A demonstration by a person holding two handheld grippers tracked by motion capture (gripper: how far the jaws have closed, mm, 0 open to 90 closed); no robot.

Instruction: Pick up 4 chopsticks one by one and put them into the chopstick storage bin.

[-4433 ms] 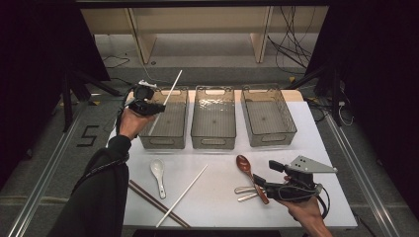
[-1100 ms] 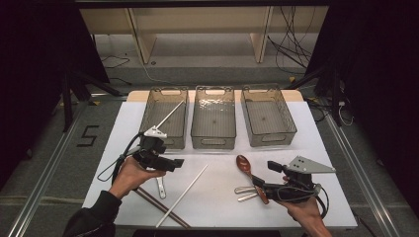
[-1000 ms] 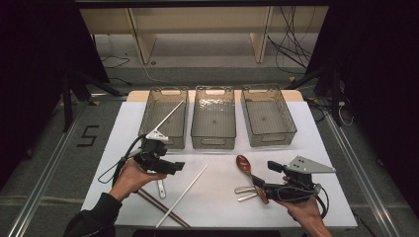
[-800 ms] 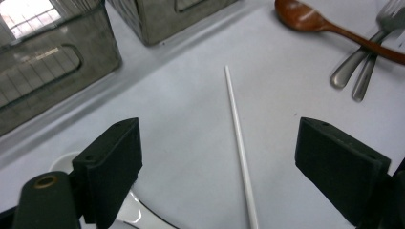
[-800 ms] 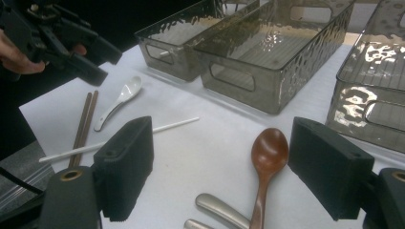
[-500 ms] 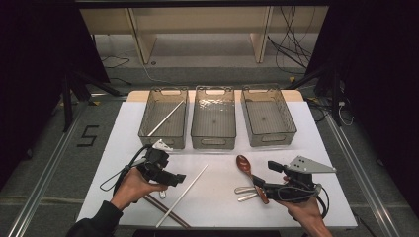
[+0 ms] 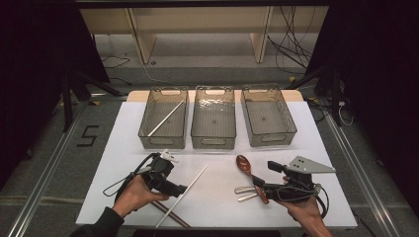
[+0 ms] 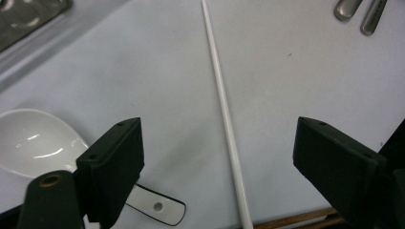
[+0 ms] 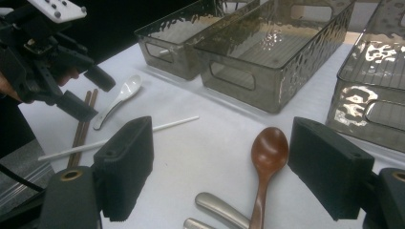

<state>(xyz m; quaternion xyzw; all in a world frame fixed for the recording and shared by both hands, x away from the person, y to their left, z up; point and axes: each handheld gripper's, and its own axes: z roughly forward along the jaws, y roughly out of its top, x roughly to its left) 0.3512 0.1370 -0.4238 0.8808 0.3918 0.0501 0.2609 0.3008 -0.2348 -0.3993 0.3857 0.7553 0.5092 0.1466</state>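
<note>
Left gripper (image 8: pixel 217 157), jaws wide open and empty, straddles the white chopstick (image 8: pixel 223 114) lying near-left on the table (image 7: pixel 217 207). Risk: closing off-centre rolls it into the brown chopsticks (image 9: pixel 81 126) or catches the white spoon (image 8: pixel 38 143). Right gripper (image 9: pixel 222 171) gapes empty too.

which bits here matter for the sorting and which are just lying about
In the job: left tongs, open over the white chopstick; left bin, holding one like it.

Lying about: white spoon, wooden spoon, metal handles, brown chopsticks, other bins.
</note>
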